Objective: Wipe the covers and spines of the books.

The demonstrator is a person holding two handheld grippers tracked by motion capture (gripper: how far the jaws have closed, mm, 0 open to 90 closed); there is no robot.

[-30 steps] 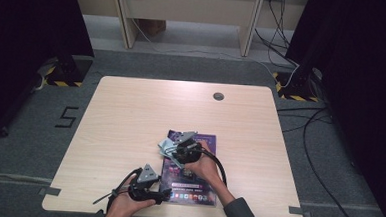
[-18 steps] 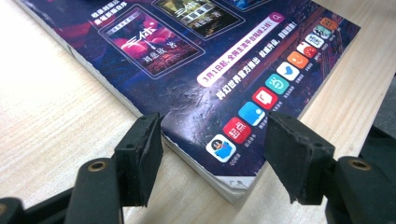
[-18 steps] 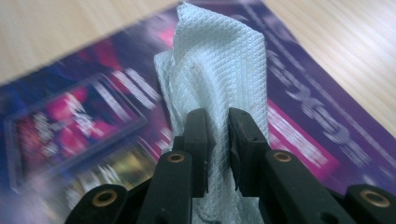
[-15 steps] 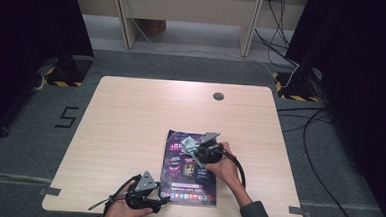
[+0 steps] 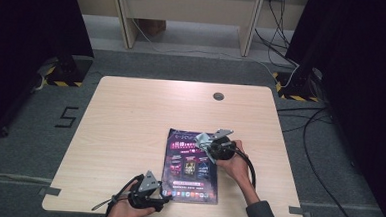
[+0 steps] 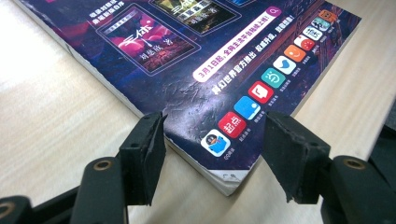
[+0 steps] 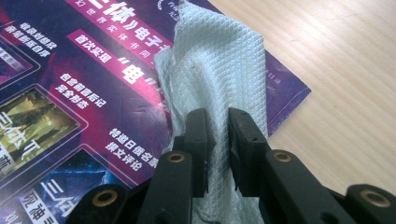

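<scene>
Cloth (image 7: 215, 70), thin, limp and light, hangs pinched in the right gripper (image 7: 218, 140) over the magazine (image 5: 193, 166) lying flat on the bench (image 5: 130, 115), its stiff slippery near corner sitting between the spread jaws of the left gripper (image 6: 212, 154), probably best held there.

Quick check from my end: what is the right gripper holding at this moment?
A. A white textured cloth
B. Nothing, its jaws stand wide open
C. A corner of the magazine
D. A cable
A. In the right gripper view the right gripper has its jaws pinched shut on a white cloth with a diamond weave, draped over the magazine.
</scene>
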